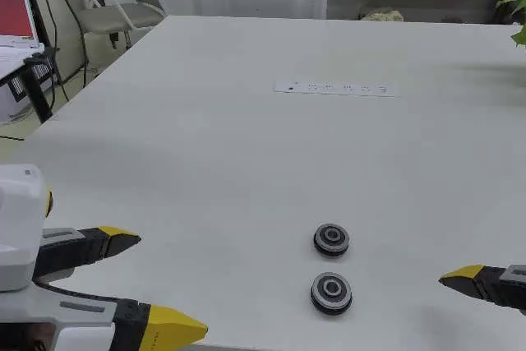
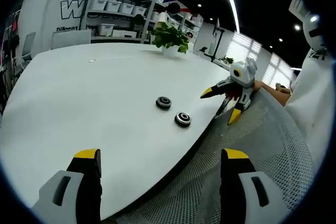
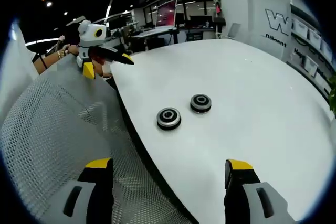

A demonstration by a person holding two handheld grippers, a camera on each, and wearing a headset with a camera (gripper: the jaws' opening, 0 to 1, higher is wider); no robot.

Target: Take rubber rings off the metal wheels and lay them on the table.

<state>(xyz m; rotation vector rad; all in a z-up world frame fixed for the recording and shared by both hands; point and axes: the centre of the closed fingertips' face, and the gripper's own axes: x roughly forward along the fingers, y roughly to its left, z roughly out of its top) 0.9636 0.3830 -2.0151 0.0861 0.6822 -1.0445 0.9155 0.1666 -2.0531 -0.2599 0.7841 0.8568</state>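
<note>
Two round metal wheels [image 1: 331,240], black rubber rings [image 1: 315,294] on, sit close together near the smooth white table's [image 1: 246,137] edge; left gripper [image 1: 168,285] and right gripper [image 3: 169,165] flank them, jaws wide, empty; wall [image 2: 68,9] shows "W"

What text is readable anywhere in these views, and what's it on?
"W": large letter on the back wall, the rest cut off.
"Diligent": small line just under it, as far as it can be read; what follows is hidden.
Socket strip in the table: marks too small to read.
Metal wheels: no legible marking.
</note>
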